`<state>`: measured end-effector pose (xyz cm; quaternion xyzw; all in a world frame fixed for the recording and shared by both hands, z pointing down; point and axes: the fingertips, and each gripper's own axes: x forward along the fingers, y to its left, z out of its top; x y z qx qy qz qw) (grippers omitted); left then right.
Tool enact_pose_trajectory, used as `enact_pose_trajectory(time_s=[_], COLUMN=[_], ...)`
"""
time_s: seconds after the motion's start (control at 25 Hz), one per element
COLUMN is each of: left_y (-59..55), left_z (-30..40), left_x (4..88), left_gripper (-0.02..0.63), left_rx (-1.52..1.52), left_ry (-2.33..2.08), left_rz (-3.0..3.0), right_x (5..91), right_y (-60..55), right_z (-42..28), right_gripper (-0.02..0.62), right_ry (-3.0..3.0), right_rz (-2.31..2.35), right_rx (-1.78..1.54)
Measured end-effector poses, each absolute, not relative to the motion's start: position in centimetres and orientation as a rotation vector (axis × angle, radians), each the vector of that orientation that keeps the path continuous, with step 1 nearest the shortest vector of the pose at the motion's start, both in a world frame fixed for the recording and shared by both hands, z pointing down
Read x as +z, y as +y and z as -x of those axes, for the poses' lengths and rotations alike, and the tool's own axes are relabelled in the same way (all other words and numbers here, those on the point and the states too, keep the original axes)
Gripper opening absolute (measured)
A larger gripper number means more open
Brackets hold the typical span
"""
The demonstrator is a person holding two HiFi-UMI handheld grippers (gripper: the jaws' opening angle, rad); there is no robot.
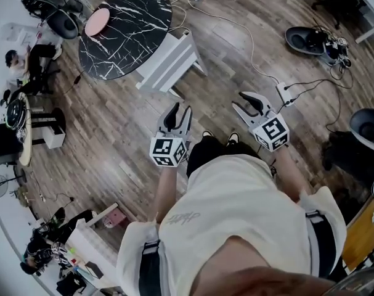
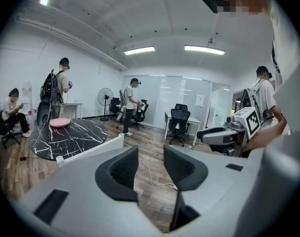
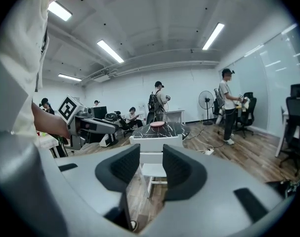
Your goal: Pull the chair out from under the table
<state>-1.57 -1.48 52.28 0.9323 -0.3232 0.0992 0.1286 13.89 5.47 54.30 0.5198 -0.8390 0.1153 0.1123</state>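
**A:** While the white chair [image 1: 168, 60] sits pushed in at the five o'clock edge of the black marble counter [image 1: 125, 29], why are both grippers held well short of it?

**B:** I'd say it's the approach. The chair is at about eleven o'clock from the person, well apart from either gripper, with its backrest turned toward them. That top rail is the likely place to grab.

**A:** And the jaws?

**B:** The left gripper [image 1: 180, 108] has its jaws spread with only floor showing between them. The right gripper [image 1: 239, 99] is the same: jaws parted, nothing held. Its own view frames the chair [image 3: 152, 169] far off through the gap, so it is probably lined up for the rail.

**A:** Why does the pink plate [image 1: 97, 21] matter?

**B:** It rests on the counter's far side, at about ten o'clock, so a smooth pull shouldn't disturb it.
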Motion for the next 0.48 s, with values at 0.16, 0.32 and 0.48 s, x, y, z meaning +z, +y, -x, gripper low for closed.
enact_pose_trajectory(time_s=[0.16,0.32,0.48], left_y=[-3.7,-7.8,-11.5], left_z=[1.8,0.7,-1.5], left_x=[53.7,54.5,53.3], left_gripper=[0.172,0.172,0.172], left_rx=[0.318,0.286,0.248], left_ry=[-0.948,-0.940,-0.909], left_rz=[-2.697,-2.670,-2.698], right_x=[55.7,55.7,54.0], right_y=[3.1,-0.2,-4.3], right_z=[-13.3,-14.1,-15.6], right_gripper=[0.149,0.149,0.149], right_ry=[-2.466,-2.434,-2.409], right_rz=[-1.491,-1.480,-1.472], right_rx=[0.378,0.371,0.337])
